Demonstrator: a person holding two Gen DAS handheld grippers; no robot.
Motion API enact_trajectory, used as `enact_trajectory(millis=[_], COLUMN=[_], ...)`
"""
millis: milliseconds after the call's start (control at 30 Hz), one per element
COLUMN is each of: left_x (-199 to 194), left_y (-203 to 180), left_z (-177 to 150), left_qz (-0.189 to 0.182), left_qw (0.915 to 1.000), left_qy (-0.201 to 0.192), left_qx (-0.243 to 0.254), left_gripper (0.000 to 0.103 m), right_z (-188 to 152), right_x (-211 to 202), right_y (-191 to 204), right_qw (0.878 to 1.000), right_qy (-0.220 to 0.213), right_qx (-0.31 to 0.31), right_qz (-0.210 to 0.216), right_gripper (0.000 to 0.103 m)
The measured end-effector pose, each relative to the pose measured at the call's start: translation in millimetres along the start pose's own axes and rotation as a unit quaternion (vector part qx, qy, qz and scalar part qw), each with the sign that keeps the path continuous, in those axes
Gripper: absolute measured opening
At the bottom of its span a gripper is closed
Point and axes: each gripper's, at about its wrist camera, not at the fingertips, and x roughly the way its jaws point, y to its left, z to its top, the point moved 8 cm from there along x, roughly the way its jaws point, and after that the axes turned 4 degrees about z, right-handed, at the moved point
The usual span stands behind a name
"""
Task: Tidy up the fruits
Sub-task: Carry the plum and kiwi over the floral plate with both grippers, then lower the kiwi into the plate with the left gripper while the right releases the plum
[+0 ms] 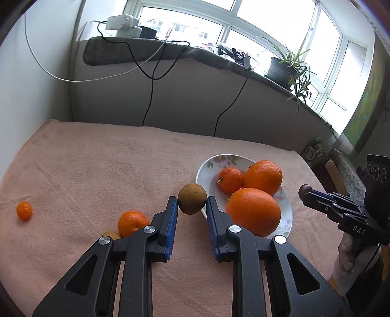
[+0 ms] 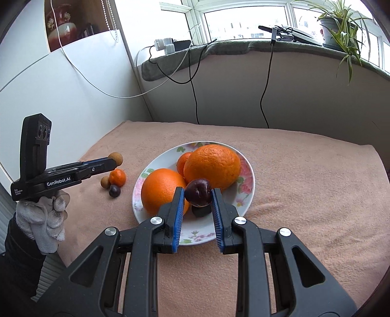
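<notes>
Pink towel (image 2: 304,170) fills mid-frame, soft under the plate (image 2: 246,187). My right gripper (image 2: 197,195) pinches a dark plum (image 2: 198,191) above it; my left gripper (image 1: 192,203) clamps a brown longan (image 1: 192,198). Both grips sit at the fingertips, so either fruit may slip and roll off.

I am working in a lived-in home, by a bay window (image 2: 243,22) whose cloth-covered sill (image 1: 195,54) carries a potted spider plant (image 1: 290,64), chargers and trailing cables (image 2: 192,80). A peach towel (image 1: 97,158) covers the bench, a floral china plate (image 2: 246,180) sits on it, and a painted vase (image 2: 61,24) stands on a shelf.
</notes>
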Motion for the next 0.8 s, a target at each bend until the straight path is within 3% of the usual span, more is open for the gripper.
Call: enact_trajectory(millis=[800], left_x=[32.1], left_y=[-31.9], left_z=[8.4], left_qz=[-0.008], left_qw=[0.9992], left_qy=[0.025], left_qx=[0.032], left_gripper=[0.022], right_z=[-9.6], right_x=[15.7], right_y=[-14.9], right_qw=[1.0], right_qy=[0.014], right_qx=[0.011], right_qz=[0.002], right_gripper=[0.024])
